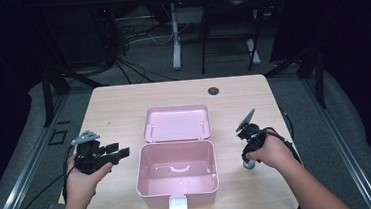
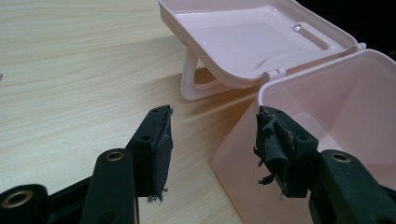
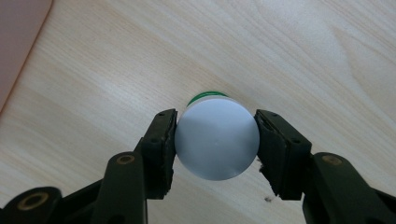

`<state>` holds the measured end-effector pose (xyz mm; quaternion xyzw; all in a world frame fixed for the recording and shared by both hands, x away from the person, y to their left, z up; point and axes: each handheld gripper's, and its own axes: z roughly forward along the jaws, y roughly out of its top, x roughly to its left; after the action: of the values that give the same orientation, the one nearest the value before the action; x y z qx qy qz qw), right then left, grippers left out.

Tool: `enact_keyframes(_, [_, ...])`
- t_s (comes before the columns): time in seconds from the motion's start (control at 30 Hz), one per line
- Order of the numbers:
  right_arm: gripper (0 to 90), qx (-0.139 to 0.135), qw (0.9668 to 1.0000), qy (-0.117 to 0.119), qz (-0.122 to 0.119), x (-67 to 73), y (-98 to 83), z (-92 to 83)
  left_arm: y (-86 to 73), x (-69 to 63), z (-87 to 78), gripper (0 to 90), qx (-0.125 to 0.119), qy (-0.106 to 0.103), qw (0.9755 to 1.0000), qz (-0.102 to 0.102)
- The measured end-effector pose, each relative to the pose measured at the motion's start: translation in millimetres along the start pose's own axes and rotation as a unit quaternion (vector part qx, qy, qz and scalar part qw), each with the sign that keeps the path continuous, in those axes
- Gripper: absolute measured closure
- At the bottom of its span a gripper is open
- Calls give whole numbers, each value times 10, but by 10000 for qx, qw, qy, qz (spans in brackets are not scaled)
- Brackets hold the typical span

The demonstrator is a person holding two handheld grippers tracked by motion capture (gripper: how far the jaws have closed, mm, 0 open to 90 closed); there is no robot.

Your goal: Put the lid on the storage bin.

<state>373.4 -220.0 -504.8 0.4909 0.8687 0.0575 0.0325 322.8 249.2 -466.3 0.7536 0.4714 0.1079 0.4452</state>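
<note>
An open pink box (image 1: 177, 188) sits mid-table with its lid (image 1: 176, 122) folded back flat; nothing lies inside. Left of the box, my left gripper (image 1: 122, 152) hovers open, its fingers pointing at the left wall (image 2: 243, 177), and in the left gripper view (image 2: 212, 144) nothing is between the jaws. A small green bottle with a round white cap (image 3: 217, 140) stands upright on the table right of the box (image 1: 249, 164). From above, my right gripper (image 3: 215, 140) has both pads against the sides of the cap.
A white latch (image 1: 178, 203) juts from the box's front wall near the table's front edge. A dark round cable hole (image 1: 213, 90) lies at the back of the wooden table (image 1: 113, 110). Beyond the table stand desk legs and cables on the floor.
</note>
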Motion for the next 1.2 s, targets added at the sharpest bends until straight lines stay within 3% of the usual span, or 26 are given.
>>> enact_keyframes(0.17, [498, 116, 9998, -49, -119, 41, 21, -92, -1, 5, 0, 457, -9, -5, 10000, -1])
enact_keyframes(0.37, [498, -3, 9998, -67, -202, 84, 45, -199, 1, 4, -8, 457, -6, -7, 10000, -7])
enact_keyframes(0.4, [498, 96, 9996, -88, -255, 92, 57, -239, 1, 4, -9, 457, -8, -7, 10000, -9])
enact_keyframes(0.63, [498, 9, 9993, -94, -352, 168, 99, -391, 2, 9, -15, 457, -19, -4, 10000, -11])
enact_keyframes(0.83, [498, 88, 9985, -87, -528, 258, 144, -550, 2, 13, -18, 457, -5, 2, 10000, -10])
enact_keyframes(0.9, [498, -14, 9983, -87, -571, 291, 154, -591, 2, 14, -16, 457, 0, -1, 10000, -11])
enact_keyframes(1.2, [498, 75, 9972, -77, -739, 391, 201, -754, 0, 16, -14, 457, -18, -15, 10000, -18])
